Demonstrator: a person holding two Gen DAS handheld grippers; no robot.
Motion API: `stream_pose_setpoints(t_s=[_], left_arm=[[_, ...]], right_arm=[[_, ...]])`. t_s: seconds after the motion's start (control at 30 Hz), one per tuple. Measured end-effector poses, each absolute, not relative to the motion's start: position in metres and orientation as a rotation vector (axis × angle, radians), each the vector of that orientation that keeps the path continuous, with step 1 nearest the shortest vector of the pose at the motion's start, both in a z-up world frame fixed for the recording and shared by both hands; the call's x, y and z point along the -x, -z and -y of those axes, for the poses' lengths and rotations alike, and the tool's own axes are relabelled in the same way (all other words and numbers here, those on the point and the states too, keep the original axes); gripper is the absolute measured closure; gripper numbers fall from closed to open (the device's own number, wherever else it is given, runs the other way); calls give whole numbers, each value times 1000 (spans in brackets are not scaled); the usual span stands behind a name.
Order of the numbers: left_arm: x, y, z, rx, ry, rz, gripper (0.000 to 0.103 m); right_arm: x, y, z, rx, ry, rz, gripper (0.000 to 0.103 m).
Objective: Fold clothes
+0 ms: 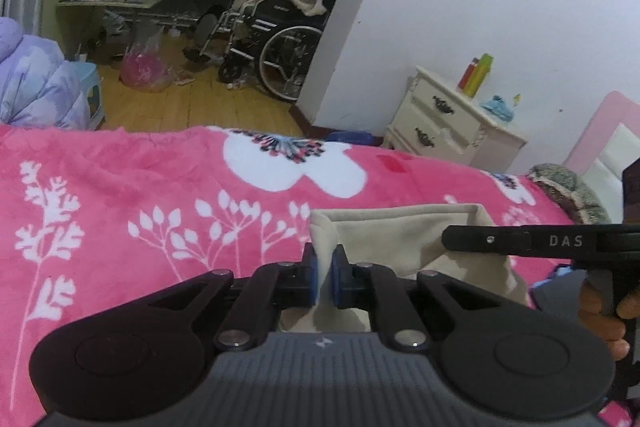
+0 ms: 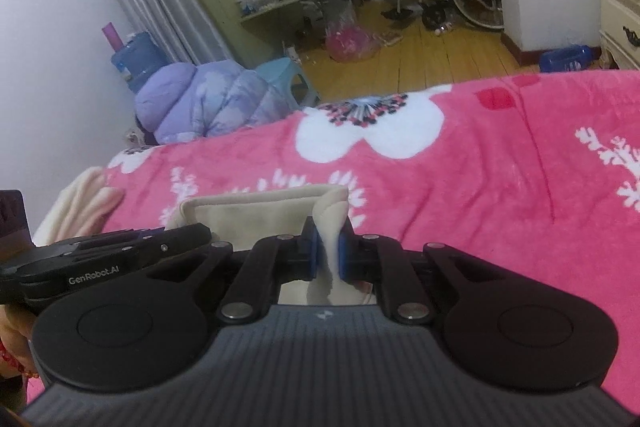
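1. Blanket (image 1: 120,187): pink, floral, covers the bed and fills the lower half of both views. It is the work surface.
2. Cloth (image 1: 400,231): cream garment, held above the blanket. Its top edge runs 9 to 3 o'clock between the two claws; the rest hangs toward 6 o'clock, hidden behind them. How many folds it holds cannot be told.
3. Left claw (image 1: 325,275): narrow, blue pads clamped on the cloth's left corner, which rises at 12 o'clock from the pads.
4. Right claw (image 2: 328,259): narrow, clamped on the right corner (image 2: 332,211) likewise.
5. Governing relation: the cloth's long axis spans both claws, each equally near its own corner. Judgement: any lay-down or fold must move both claws together, toward 12 o'clock over the blanket, keeping the edge taut.
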State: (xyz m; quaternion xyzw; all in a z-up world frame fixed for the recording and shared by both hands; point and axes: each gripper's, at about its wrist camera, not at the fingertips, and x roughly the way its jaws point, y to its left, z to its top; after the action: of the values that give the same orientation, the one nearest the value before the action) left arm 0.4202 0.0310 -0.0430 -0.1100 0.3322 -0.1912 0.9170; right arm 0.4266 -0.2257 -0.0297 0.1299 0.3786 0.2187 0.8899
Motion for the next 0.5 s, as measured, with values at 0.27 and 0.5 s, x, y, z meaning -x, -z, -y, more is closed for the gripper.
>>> stream_pose_setpoints(t_s=[0.27, 0.5], left_arm=[[-363, 6, -38, 236, 455, -652, 95], [-308, -16, -44, 253, 502, -641, 95]], right_arm=[[-374, -1, 229, -281, -482, -755, 95], [-325, -25, 233, -296, -505, -732, 95]])
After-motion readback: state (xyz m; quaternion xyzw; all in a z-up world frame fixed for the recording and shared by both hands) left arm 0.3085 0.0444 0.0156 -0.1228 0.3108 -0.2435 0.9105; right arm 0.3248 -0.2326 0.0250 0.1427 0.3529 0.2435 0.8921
